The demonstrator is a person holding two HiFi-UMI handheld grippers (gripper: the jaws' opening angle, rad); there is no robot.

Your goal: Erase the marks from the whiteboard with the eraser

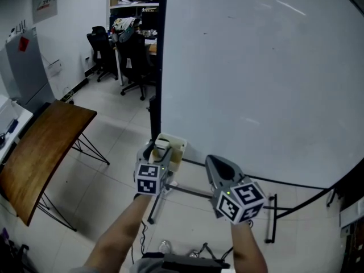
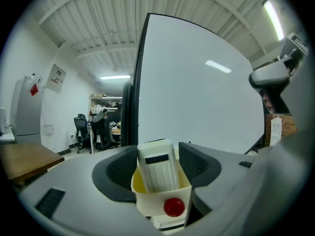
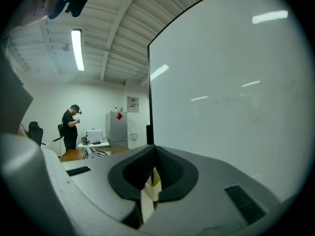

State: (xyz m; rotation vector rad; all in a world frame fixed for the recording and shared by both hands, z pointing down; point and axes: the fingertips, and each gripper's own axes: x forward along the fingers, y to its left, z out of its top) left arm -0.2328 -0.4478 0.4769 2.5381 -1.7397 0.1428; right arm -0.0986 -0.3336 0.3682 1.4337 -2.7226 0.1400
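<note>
The big whiteboard [image 1: 256, 67] stands upright ahead and fills the right of every view; its face [image 2: 197, 92] [image 3: 226, 82] shows only light reflections and a tiny speck, no plain marks. My left gripper [image 1: 157, 151] is shut on the eraser [image 1: 166, 148], a cream block with a white ribbed top and a red dot [image 2: 157, 173], held near the board's lower left corner. The eraser sits upright between the dark pads [image 2: 120, 168]. My right gripper [image 1: 218, 165] hangs lower right of it, just before the board's bottom edge, shut with nothing in it [image 3: 153, 151].
A tilted wooden table [image 1: 40, 152] stands at the left on thin metal legs. Office chairs [image 1: 133, 61] and shelves are behind the board's left edge. The board's stand rail [image 1: 187, 191] runs under my grippers. A person [image 3: 70, 127] stands far off beside a grey cabinet [image 1: 25, 67].
</note>
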